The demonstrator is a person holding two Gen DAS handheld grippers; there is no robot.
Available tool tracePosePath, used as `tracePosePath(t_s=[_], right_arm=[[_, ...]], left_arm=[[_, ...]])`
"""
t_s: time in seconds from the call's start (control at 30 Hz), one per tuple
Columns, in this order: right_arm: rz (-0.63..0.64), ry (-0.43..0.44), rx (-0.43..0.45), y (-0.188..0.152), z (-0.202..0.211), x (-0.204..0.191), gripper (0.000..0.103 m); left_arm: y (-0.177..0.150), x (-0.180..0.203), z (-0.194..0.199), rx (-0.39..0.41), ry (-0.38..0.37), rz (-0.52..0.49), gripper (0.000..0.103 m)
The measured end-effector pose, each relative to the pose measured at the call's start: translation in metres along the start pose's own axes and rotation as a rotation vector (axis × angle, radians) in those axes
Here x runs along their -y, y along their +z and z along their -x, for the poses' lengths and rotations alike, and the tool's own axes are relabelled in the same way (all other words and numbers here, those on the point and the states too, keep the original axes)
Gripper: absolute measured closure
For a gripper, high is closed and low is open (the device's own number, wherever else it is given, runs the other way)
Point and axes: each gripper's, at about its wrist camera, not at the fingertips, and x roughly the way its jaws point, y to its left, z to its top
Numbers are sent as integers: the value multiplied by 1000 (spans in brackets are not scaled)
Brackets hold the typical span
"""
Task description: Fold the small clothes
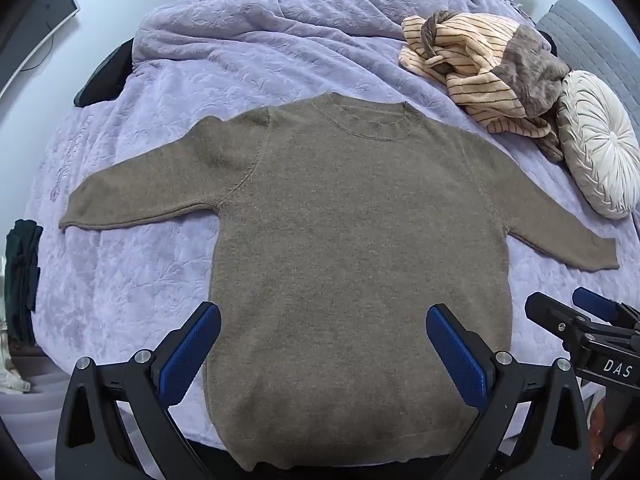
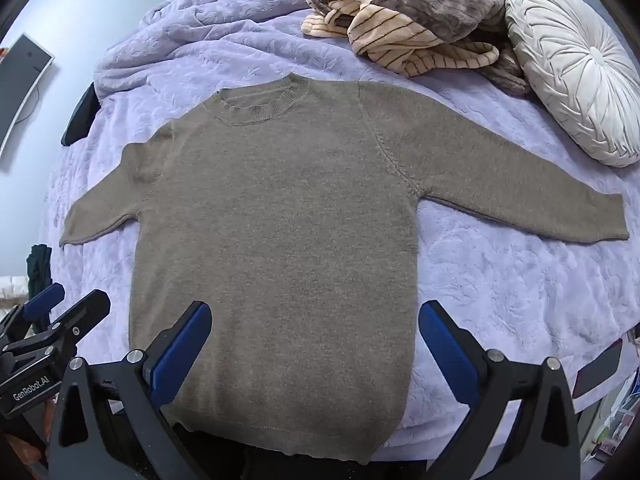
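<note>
A small taupe knit sweater (image 1: 352,240) lies flat on the lilac bedspread (image 1: 132,280), collar away from me, both sleeves spread out. It also shows in the right wrist view (image 2: 280,240). My left gripper (image 1: 324,328) is open and empty, hovering over the sweater's lower part near the hem. My right gripper (image 2: 316,324) is open and empty, over the lower right side of the sweater. The right gripper also shows at the right edge of the left wrist view (image 1: 576,312); the left gripper shows at the left edge of the right wrist view (image 2: 64,300).
A crumpled striped cream and grey plush garment (image 1: 488,72) lies at the far right of the bed, next to a round white pleated cushion (image 1: 600,144). The bedspread is bunched at the far side (image 1: 260,20). Dark clothing (image 1: 22,272) hangs off the left bed edge.
</note>
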Motion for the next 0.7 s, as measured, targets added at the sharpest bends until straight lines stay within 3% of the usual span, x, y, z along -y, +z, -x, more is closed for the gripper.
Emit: tracePosePath(t_s=[0.7], right_arm=[[-13,18,-14,-7,-6,2,0]], left_arm=[[-9,-4,3,11,19,1,0]])
